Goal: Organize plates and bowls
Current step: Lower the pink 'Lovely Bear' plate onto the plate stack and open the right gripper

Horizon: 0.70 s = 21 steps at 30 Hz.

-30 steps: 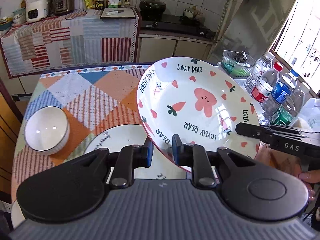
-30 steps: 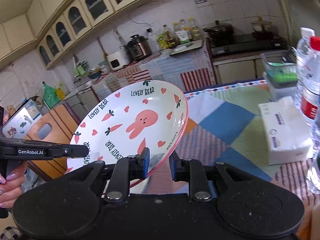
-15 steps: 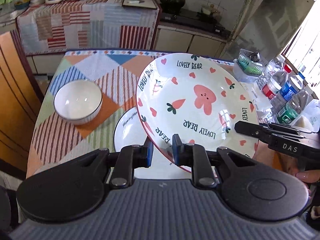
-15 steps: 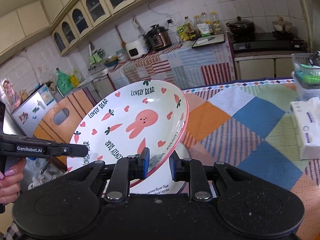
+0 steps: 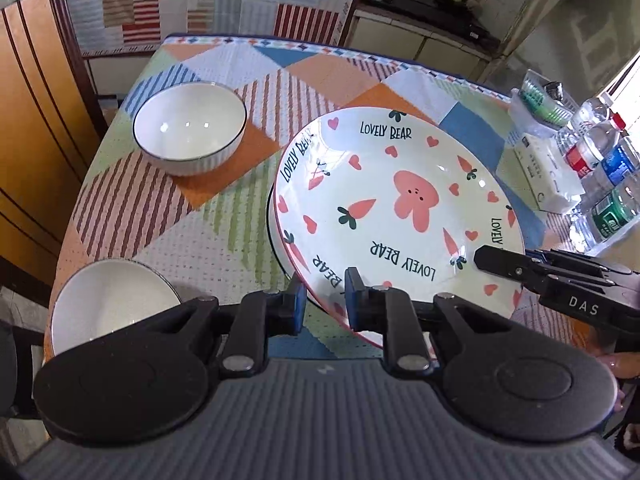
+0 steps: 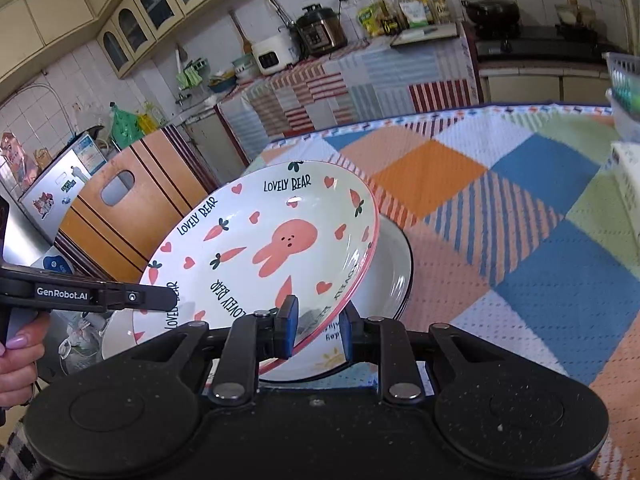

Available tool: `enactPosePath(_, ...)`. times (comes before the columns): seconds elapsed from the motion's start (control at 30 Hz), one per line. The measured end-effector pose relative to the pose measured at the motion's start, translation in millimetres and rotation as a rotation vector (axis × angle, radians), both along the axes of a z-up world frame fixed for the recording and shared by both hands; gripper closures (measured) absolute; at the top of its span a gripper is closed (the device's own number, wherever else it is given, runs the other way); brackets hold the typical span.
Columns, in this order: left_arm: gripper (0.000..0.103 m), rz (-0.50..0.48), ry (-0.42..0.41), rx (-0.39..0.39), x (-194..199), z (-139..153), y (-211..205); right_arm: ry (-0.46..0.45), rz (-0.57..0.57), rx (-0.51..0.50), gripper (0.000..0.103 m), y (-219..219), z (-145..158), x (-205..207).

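Now both grips matter: the left hand-held gripper (image 5: 325, 294) and right hand-held gripper (image 6: 316, 326) each pinch the near rim of the bunny plate (image 5: 400, 216), held tilted just above the white plate (image 6: 394, 276) on the desk (image 5: 224, 224). Level it, centre it, lower evenly, and loosen neither side early; the bowl (image 5: 189, 124) beyond sits well apart.

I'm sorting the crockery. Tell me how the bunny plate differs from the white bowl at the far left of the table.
The bunny plate is wide, shallow and printed with carrots and hearts; the bowl is smaller, deeper and plain white with a dark rim. The plate is tilted, gripped at its edge by both grippers; the bowl sits flat on the table, untouched. Both are empty.
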<state>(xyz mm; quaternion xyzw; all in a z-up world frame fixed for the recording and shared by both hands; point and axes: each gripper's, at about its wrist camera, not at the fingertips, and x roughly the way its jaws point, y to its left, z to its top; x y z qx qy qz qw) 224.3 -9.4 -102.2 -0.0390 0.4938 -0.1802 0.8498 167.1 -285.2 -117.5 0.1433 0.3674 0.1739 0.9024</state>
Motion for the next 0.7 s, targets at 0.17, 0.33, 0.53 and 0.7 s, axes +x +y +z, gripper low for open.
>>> enactPosePath(0.17, 0.085, 0.003, 0.022, 0.030, 7.5, -6.6, -3.5, 0.030, 0.005, -0.011, 0.076, 5.3, -8.0, 4.4)
enactPosePath(0.33, 0.085, 0.028, 0.059, 0.034, 16.7, -14.1, -2.5, 0.052, 0.015, -0.030, 0.076, 10.3, -10.7, 8.6)
enactPosePath(0.53, 0.084, 0.041, 0.113, 0.074, 28.2, -24.5, -8.2, 0.100, 0.020, -0.068, 0.075, 17.6, -15.3, 18.8)
enactPosePath(0.7, 0.082, 0.071, 0.186, 0.063, 39.8, -38.4, -7.2, 0.125, 0.032, -0.116, 0.075, 21.4, -16.6, 25.0)
